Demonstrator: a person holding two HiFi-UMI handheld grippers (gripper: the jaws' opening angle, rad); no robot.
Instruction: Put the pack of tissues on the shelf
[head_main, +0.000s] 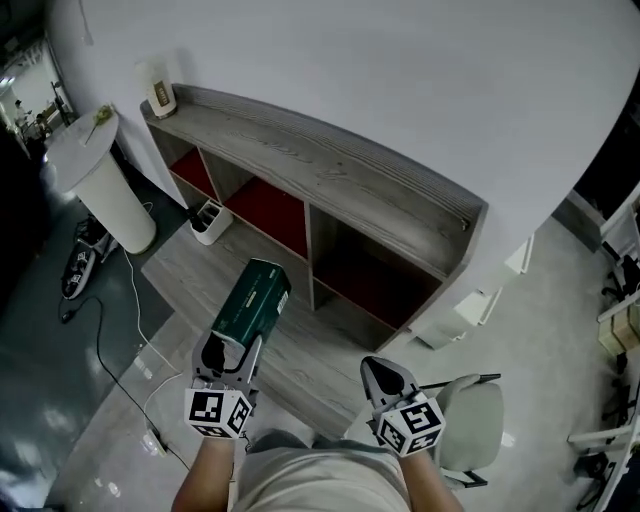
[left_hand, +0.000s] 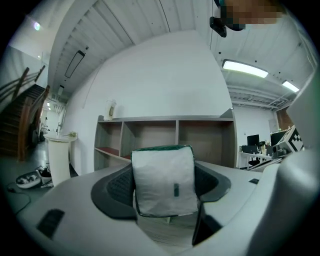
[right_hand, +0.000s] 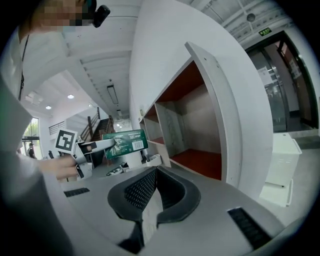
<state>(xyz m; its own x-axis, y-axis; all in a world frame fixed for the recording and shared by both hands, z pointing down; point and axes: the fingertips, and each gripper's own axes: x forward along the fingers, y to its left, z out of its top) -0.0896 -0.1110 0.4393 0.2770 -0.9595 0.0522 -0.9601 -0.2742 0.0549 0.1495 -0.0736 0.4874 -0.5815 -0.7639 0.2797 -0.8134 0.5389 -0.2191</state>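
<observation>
The pack of tissues (head_main: 255, 297) is a long dark green packet, and my left gripper (head_main: 233, 345) is shut on its near end, holding it out over the floor towards the shelf (head_main: 330, 165). In the left gripper view the pack's pale end (left_hand: 164, 181) fills the gap between the jaws, with the shelf's open compartments (left_hand: 165, 135) straight behind it. My right gripper (head_main: 386, 377) hangs to the right with its jaws together and nothing in them. The right gripper view shows the pack (right_hand: 125, 143) off to the left and a red-floored compartment (right_hand: 197, 160) close by.
The grey wooden shelf stands low against a white wall. A small object (head_main: 160, 97) stands on its top at the left end. A white round pedestal (head_main: 105, 185), a white caddy (head_main: 208, 222) and a cable (head_main: 120, 330) are on the floor at left; a pale chair (head_main: 470, 420) is at right.
</observation>
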